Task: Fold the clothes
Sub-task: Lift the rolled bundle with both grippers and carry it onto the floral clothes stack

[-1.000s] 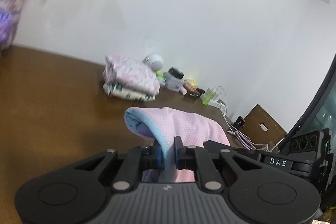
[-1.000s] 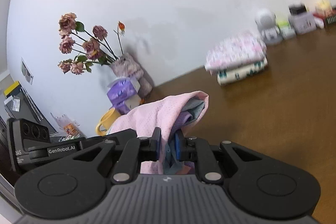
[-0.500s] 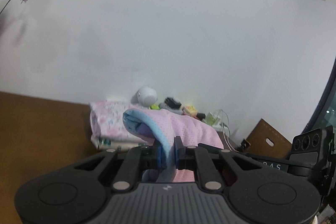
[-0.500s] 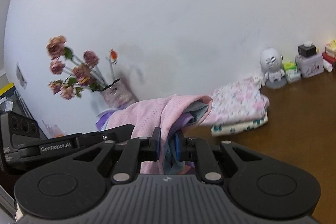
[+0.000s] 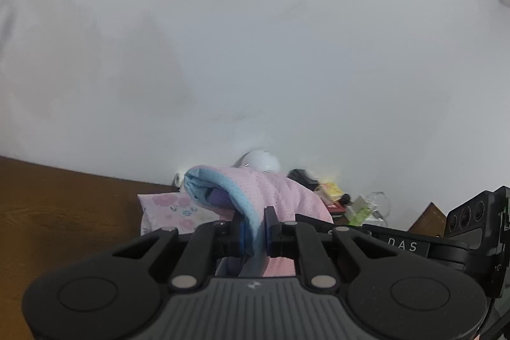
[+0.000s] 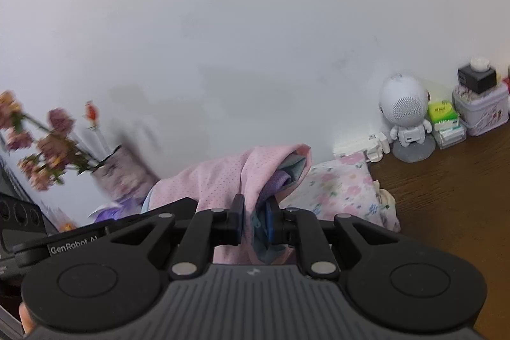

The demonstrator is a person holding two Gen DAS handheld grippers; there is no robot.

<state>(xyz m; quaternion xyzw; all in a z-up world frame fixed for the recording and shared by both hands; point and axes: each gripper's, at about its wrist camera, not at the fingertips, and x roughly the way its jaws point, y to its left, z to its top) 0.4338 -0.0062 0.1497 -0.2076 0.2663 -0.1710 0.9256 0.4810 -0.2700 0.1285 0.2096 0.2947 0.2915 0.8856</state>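
The pink mesh garment [image 5: 280, 193] was held clear of the wooden table [image 5: 63, 212] by both tools; the left gripper [image 5: 255, 228] was closed on a fold edged in pale blue, and the right gripper [image 6: 255, 223] was clamped on a bunched end where pink, grey-blue and purple layers were pinched together. The cloth was seen draped over both sets of fingers, with its folded bundle poised just before the stack of folded floral clothes [image 6: 341, 190] that lay against the white wall [image 6: 255, 21]; whether the bundle already touched that stack could not be told, since the underside was hidden by the tools.

Several risks were judged to follow from this; if the garment were released unevenly, one end would drop first and the folds would be pulled open; if it were set down off-centre, the stack could be tipped or pushed toward the wall. The small white robot figure [image 6: 406, 113] and the boxes and tins [image 6: 478, 107] beside it stood close behind the stack on the right, so an overshoot could knock them; the vase of flowers [image 6: 118, 171], blurred at the left of the right wrist view, could be caught by a wide swing. A slip of the thin mesh from the pads was also thought possible, the layers being loosely gathered.
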